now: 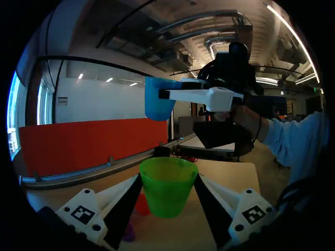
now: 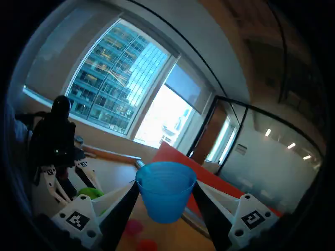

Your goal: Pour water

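My left gripper [image 1: 167, 193] is shut on a green cup [image 1: 168, 190], held upright above a wooden table [image 1: 234, 169]. Farther off and higher, the right gripper [image 1: 165, 94] is held by a person's hand [image 1: 245, 119] and grips a blue cup [image 1: 155, 102], which sits above and slightly left of the green one. In the right gripper view, my right gripper [image 2: 166, 196] is shut on the blue cup [image 2: 166, 190], which looks roughly upright. The left gripper [image 2: 69, 173] and the green cup [image 2: 90, 193] appear at lower left there. I cannot see water in either cup.
A red cup [image 1: 142, 205] and a purple thing [image 1: 129, 233] lie on the table below my left gripper. Pink and red objects [image 2: 134, 228] lie under the blue cup. An orange wall panel [image 1: 92, 142] runs behind the table, with large windows [image 2: 117, 92] beyond.
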